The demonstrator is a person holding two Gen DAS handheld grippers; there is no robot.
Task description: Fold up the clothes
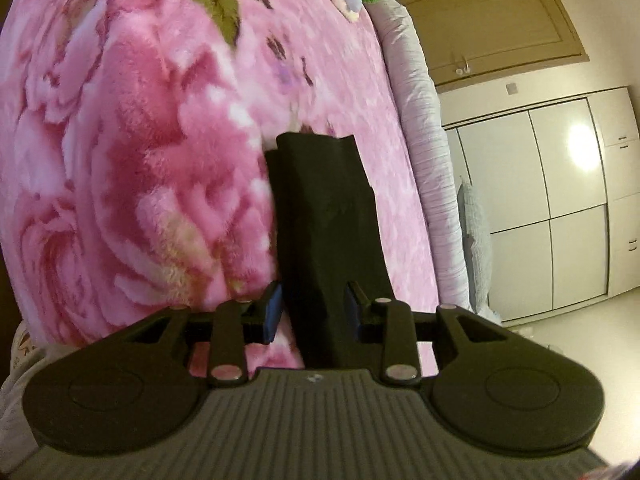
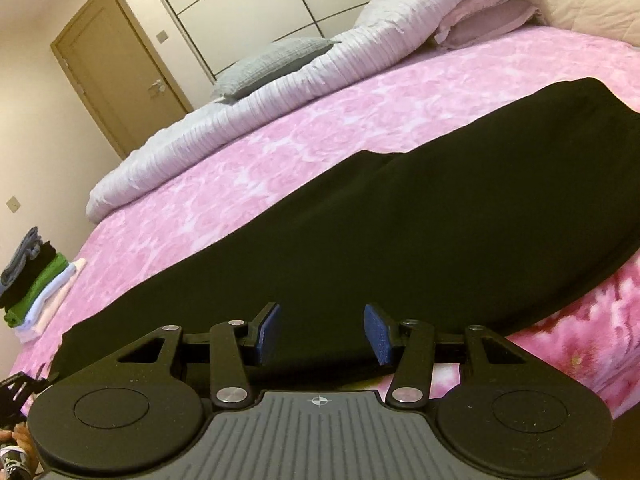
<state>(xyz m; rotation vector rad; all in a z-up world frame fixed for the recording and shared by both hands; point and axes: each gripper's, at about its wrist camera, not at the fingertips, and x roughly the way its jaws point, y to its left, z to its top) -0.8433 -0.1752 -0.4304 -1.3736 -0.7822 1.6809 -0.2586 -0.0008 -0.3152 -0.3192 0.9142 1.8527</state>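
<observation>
black soft knit garment [image 2: 400, 220], one piece, long and narrow, lies flat along the near edge of the pink floral fleece blanket [image 2: 280, 128] on the bed. looks light and limp, will drape and slide on the fleece; i'd take it at a hem corner or an end edge, not mid-panel. left gripper [image 1: 312, 312]: fingers drawn in against the garment's narrow end, cloth runs between the pads, reads as a pinch. right gripper [image 2: 322, 334]: pads spread, poised over the long near edge, holding nothing. far left corner: one stack of folded clothes [image 2: 36, 284], about six layers. one grey pillow [image 2: 276, 60], one rolled pale duvet [image 2: 248, 112].
</observation>
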